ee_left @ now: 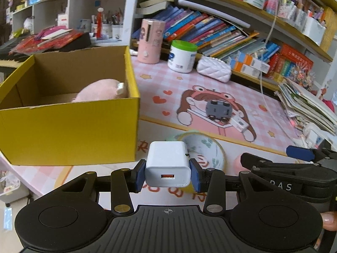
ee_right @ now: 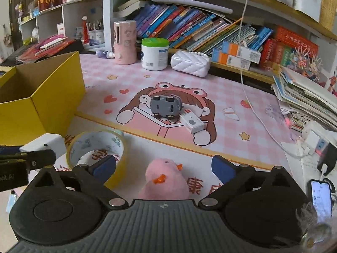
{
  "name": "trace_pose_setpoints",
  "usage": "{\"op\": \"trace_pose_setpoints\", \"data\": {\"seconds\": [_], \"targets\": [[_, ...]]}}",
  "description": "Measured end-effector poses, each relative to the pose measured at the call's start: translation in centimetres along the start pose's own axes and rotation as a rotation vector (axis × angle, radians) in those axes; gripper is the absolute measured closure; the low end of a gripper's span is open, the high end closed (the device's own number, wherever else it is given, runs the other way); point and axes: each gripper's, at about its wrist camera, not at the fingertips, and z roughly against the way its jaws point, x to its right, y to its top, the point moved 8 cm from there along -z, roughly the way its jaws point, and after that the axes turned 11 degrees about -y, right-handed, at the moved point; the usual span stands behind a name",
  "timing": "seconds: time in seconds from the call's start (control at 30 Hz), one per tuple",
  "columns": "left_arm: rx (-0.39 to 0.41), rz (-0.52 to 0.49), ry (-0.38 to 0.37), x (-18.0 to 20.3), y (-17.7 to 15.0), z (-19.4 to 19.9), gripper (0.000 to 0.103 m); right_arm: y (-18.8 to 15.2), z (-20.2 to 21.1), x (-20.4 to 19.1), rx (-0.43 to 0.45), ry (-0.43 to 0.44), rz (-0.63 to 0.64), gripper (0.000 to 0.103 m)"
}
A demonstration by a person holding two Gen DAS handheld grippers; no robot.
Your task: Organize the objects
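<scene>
Claws are seen at the bottom of both wrist views. The left claw (ee_left: 167,174) is closed to a narrow gap on a white USB charger (ee_left: 167,165), whose two sides are pressed by the blue pads (ee_left: 140,175) and whose orange port is turned toward the camera. The charger is held above the bench (ee_left: 210,80), just beside the near right corner of the yellow cardboard box (ee_left: 69,130).

The right claw (ee_right: 165,165) is spread wide, and nothing is gripped by it. A pink plush toy (ee_right: 165,179) with orange feet is seen lying on the bench between the two blue pads (ee_right: 223,168), touched by neither. A roll of clear tape (ee_right: 96,149) is lying flat just left of the toy, with the left pad of that claw in front of its rim. In the right wrist view the left claw and the white charger (ee_right: 44,143) appear at the left edge.

Farther off, on the pink cartoon mat (ee_right: 210,88), a grey toy car (ee_right: 165,106) is lying upside down with its wheels up, and a small white box (ee_right: 192,123) is touching it on the right. In the left wrist view a second pink plush toy (ee_left: 101,90) is seen inside the yellow box, against its right wall.

At the back of the bench a pink cylindrical device (ee_right: 124,42), a white jar with a green lid (ee_right: 154,53) and a white quilted pouch (ee_right: 190,63) are lined up before the bookshelf (ee_right: 200,27). A white cable (ee_right: 248,97) is hanging across the mat.
</scene>
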Motion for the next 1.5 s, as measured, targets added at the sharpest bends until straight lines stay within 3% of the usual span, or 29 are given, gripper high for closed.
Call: {"op": "trace_pose_setpoints", "data": {"seconds": [0.13, 0.27, 0.43, 0.47, 0.53, 0.63, 0.77, 0.97, 1.5], "targets": [[-0.002, 0.016, 0.024, -0.8, -0.1, 0.1, 0.062, -0.5, -1.7, 0.5, -0.068, -0.031, -0.028, 0.010], [-0.004, 0.025, 0.039, -1.1, -0.1, 0.1, 0.062, -1.4, -3.9, 1.4, -0.168, -0.032, -0.090, 0.037], [-0.009, 0.037, 0.058, -1.7, -0.2, 0.2, 0.062, -3.1, -5.9, 0.5, -0.287, -0.002, -0.084, 0.043], [-0.009, 0.039, 0.059, -1.7, -0.3, 0.2, 0.062, -3.1, -5.9, 0.3, -0.280, -0.007, -0.068, 0.051], [-0.007, 0.040, 0.060, -1.8, -0.2, 0.2, 0.062, -3.0, -5.6, -0.2, -0.266, -0.010, -0.035, 0.054], [0.008, 0.032, 0.056, -1.8, 0.0, 0.7, 0.062, -2.5, -4.6, -0.1, -0.234, -0.028, -0.044, 0.054], [0.022, 0.016, 0.044, -1.6, 0.3, 1.3, 0.062, -0.4, -1.8, -0.2, -0.124, -0.058, -0.054, 0.054], [0.044, -0.011, 0.017, -1.8, 0.3, 2.9, 0.062, 0.4, 2.2, -2.8, -0.038, -0.038, -0.008, 0.054], [0.087, 0.003, 0.038, -7.5, -1.8, 10.2, 0.062, -1.8, 8.7, -11.2, -0.011, 0.021, 0.046, 0.054]]}}
